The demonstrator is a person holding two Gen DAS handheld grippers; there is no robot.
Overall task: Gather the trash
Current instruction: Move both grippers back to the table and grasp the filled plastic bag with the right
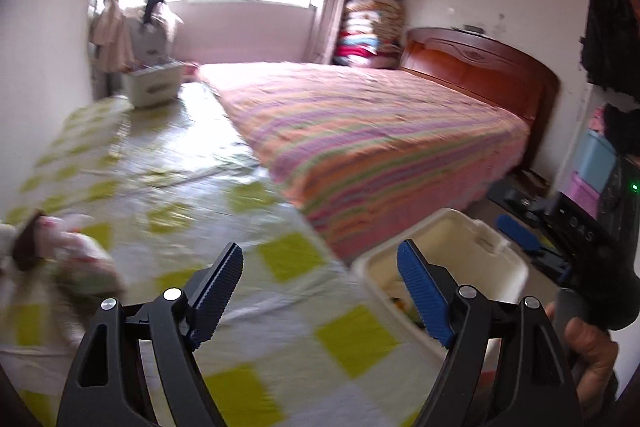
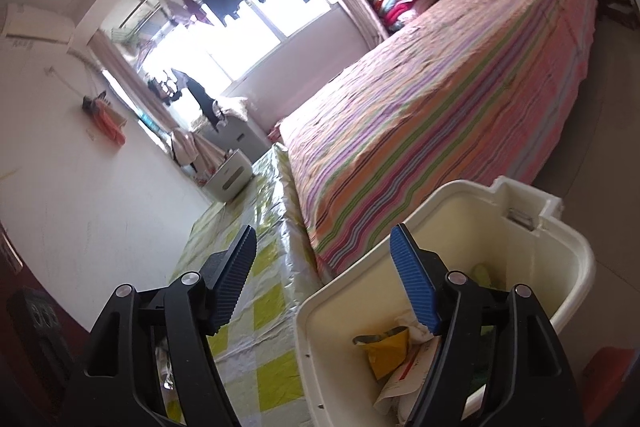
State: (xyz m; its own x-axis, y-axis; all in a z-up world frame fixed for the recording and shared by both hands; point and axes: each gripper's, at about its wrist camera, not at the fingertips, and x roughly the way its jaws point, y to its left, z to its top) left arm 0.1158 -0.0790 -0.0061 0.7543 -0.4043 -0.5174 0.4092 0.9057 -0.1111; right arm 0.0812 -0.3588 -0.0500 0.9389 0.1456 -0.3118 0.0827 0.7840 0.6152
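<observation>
A cream plastic bin [image 2: 440, 195] stands between the checked table and the bed, and shows low right in the left wrist view too [image 1: 444, 223]. Inside it lie a yellow wrapper [image 2: 384, 347], white paper [image 2: 396, 383] and a crumpled tissue [image 2: 412, 323]. My right gripper [image 2: 323, 233] is open and empty, its right finger over the bin's mouth. My left gripper [image 1: 320, 251] is open with nothing between its fingers, above the yellow-green checked cloth [image 1: 280, 307]. A blurred, crumpled pinkish bag [image 1: 80, 259] lies on the cloth to its left.
A bed with a striped cover [image 1: 380, 147] and wooden headboard [image 1: 480, 67] fills the right. A white box [image 1: 154, 87] stands at the table's far end. Folded quilts [image 1: 372, 27] are stacked by the window. A hand [image 1: 592, 347] holds the other gripper's handle.
</observation>
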